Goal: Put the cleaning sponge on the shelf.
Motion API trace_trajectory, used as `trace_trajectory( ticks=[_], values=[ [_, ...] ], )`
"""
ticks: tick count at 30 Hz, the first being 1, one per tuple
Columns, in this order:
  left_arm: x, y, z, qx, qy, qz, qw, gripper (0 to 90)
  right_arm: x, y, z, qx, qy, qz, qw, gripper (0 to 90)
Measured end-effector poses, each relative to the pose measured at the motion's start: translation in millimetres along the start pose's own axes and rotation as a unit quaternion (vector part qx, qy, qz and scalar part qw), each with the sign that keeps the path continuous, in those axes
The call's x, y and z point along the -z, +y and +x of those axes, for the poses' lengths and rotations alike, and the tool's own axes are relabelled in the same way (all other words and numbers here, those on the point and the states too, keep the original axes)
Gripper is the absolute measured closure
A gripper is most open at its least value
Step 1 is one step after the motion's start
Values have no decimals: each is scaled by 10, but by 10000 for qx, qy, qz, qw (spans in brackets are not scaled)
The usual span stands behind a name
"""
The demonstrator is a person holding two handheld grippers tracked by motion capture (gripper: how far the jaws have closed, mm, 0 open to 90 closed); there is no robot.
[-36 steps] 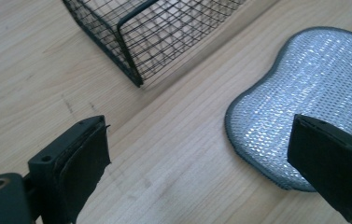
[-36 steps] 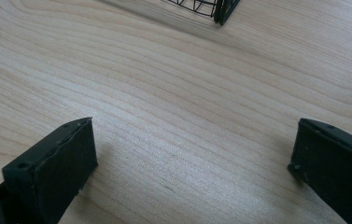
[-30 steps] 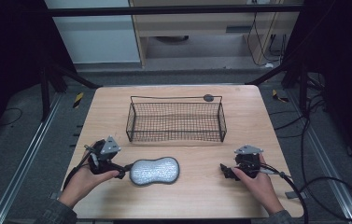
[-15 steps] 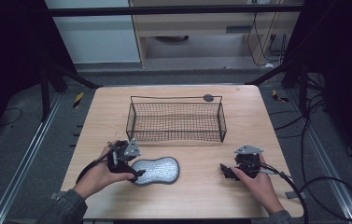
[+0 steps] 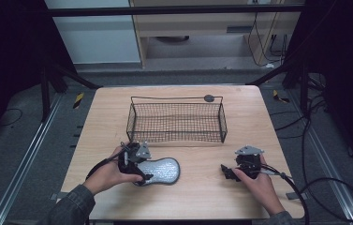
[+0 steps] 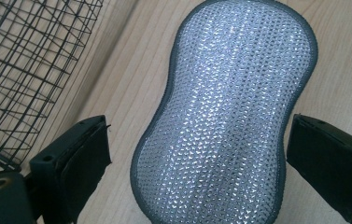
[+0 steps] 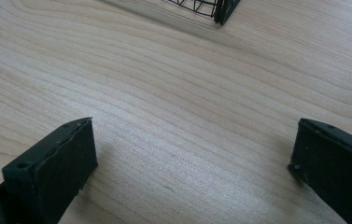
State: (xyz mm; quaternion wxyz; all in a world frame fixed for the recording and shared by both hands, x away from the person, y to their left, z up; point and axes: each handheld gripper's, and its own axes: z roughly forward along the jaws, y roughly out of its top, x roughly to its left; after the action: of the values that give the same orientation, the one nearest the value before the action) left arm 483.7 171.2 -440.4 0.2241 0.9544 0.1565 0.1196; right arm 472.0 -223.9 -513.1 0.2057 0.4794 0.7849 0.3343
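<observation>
The left gripper (image 6: 197, 154) straddles the silver sponge (image 6: 232, 107) lying flat between its wide-open jaws, neither touching it. The right gripper (image 7: 192, 158) rests open over bare counter (image 7: 173, 84).

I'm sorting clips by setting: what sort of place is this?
Probably a lab or workshop recording bay, not a home: a bare wooden table stands inside a dark metal frame, loose cables trail over the grey floor, and a plain cabinet stands behind.

The pale wooden bench (image 5: 197, 187) carries a silver mesh scouring pad (image 6: 229, 107) between the left jaws and a black wire basket (image 5: 176, 123) beyond them.
</observation>
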Motion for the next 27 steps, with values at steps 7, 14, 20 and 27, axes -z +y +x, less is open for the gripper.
trace_trajectory(
  ticks=[7,14,20,27],
  values=[
    [-59,55,-4,-142,-97,125,9998,48,0,0,0,-1,1,-1,10000,4],
    [-95,100,-12,-249,-134,185,9994,45,0,0,0,0,1,0,10000,4],
    [-121,154,-13,-377,-191,232,9988,45,1,0,-1,4,6,0,10000,4],
    [-163,186,5,-478,-243,304,9981,45,1,0,-1,5,7,0,10000,4]
  ],
)
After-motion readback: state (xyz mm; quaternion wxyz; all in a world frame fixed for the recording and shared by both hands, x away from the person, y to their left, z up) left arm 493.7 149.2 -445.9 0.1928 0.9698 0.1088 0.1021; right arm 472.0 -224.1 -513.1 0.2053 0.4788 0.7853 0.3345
